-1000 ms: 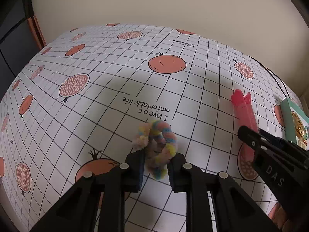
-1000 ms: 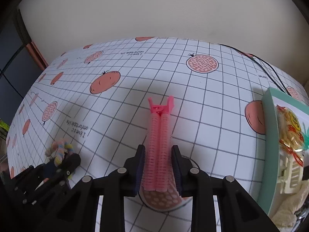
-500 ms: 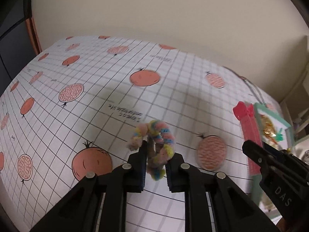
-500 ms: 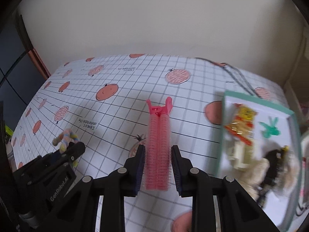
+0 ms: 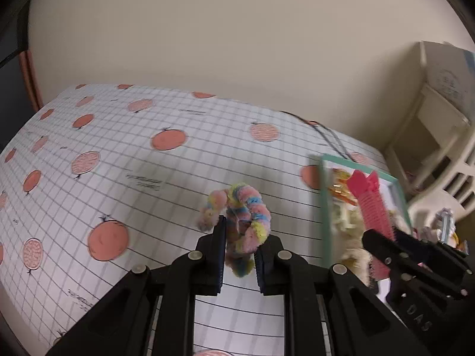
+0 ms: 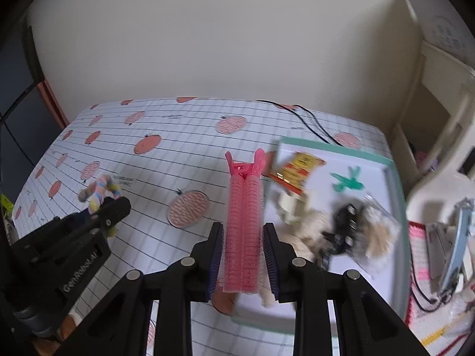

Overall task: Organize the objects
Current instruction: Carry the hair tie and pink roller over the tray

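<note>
Pastel fuzzy scrunchie (image 5: pixel 240 222) and pink hair clip (image 6: pixel 244 231), both held aloft.

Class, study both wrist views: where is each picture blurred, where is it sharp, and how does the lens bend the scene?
Left wrist view: left gripper and pastel fuzzy scrunchie fairly sharp; teal tray and grid tablecloth smeared; table edges bowed by the fisheye. Right wrist view: right gripper and pink hair roller clip crisp; tray contents and right-hand clutter streaked.

Home setting, fruit-print tablecloth (image 5: pixel 178 178), cream plastic shelf (image 6: pixel 439 112), tray (image 6: pixel 396 184) of hair accessories
</note>
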Action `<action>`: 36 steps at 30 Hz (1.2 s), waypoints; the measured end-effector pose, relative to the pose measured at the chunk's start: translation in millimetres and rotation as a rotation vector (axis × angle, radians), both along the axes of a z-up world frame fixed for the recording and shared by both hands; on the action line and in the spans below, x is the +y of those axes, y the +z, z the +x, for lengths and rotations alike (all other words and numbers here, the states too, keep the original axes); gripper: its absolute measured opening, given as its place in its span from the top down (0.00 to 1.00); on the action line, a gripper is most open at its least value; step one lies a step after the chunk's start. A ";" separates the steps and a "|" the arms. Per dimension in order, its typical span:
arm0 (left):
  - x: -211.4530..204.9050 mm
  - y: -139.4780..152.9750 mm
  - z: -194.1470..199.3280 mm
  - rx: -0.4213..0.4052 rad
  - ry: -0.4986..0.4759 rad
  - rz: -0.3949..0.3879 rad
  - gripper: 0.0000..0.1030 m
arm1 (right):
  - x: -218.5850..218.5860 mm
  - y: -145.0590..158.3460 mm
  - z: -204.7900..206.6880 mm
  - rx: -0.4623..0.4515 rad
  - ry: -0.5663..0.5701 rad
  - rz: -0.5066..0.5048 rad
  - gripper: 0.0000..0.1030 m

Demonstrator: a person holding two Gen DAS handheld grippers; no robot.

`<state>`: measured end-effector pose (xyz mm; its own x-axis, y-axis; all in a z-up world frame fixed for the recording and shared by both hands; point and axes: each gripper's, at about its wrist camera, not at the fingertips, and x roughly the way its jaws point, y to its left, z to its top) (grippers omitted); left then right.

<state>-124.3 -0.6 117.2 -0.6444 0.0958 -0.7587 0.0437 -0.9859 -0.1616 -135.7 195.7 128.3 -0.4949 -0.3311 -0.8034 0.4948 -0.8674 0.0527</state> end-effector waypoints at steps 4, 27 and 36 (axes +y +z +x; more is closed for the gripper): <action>25.6 6.4 8.5 0.015 -0.053 0.000 0.83 | 34.0 -2.0 -2.0 -0.028 -0.061 -0.020 0.72; 141.3 -15.5 22.9 -0.037 -0.333 0.060 0.83 | 132.1 -30.3 -26.9 -0.088 -0.231 -0.018 0.72; 149.3 -55.1 16.1 -0.176 -0.340 0.052 0.83 | 132.4 -65.5 -31.0 -0.159 -0.234 0.057 0.72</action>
